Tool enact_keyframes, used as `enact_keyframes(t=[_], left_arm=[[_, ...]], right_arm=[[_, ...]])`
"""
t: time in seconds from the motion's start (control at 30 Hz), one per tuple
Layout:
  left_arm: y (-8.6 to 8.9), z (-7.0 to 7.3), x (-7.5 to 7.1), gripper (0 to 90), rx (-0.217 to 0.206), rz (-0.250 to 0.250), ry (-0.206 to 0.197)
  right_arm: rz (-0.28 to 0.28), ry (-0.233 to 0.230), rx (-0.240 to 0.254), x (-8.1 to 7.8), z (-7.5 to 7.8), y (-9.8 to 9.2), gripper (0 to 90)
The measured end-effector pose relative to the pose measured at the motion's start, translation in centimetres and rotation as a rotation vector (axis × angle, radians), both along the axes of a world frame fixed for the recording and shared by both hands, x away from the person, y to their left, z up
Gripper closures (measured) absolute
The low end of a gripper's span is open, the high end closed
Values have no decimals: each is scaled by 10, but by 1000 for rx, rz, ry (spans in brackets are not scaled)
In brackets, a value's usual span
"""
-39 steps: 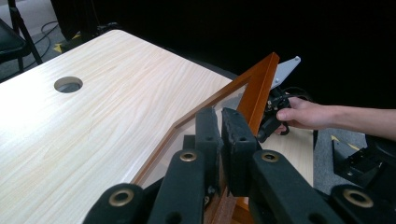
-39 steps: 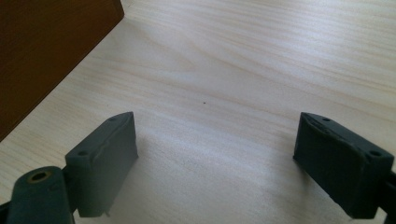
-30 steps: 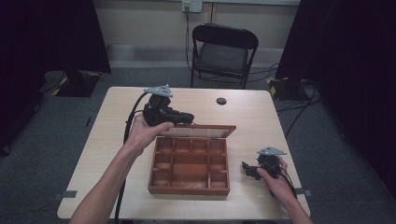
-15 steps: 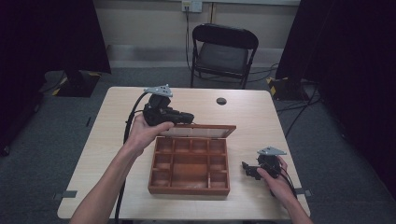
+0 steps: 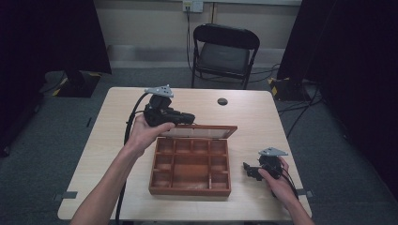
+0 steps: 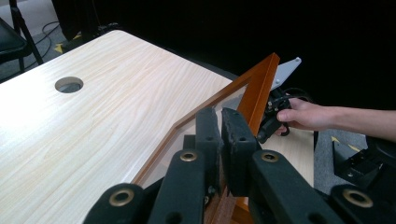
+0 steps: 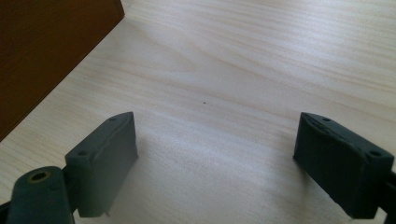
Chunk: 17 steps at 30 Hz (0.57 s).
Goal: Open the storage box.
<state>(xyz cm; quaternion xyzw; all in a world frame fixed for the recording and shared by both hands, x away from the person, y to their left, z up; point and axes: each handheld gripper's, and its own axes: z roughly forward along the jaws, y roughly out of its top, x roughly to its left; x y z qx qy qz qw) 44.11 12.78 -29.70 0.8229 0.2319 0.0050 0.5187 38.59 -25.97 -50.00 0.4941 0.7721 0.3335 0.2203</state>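
Clamping the lid edge, the left tool is closed on the frame at lower centre of its view. The box sits mid-frame on the tabletop. Its glazed, hinged wooden lid is judged light, stiff and breakable; the frame is the place to grip. The right tool rests apart, empty.

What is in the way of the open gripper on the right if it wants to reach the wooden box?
Nothing visible. The right gripper rests open on the table beside the wooden box, with bare tabletop between them. The left gripper is shut on the lid, holding it up.
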Motion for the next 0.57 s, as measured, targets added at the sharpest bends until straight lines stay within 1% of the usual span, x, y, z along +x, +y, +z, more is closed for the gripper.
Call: enact_keyframes(t=[0.57], left_arm=[[0,0,0,862,-4,2,-1]], right_arm=[[1,0,0,0,0,0,126]])
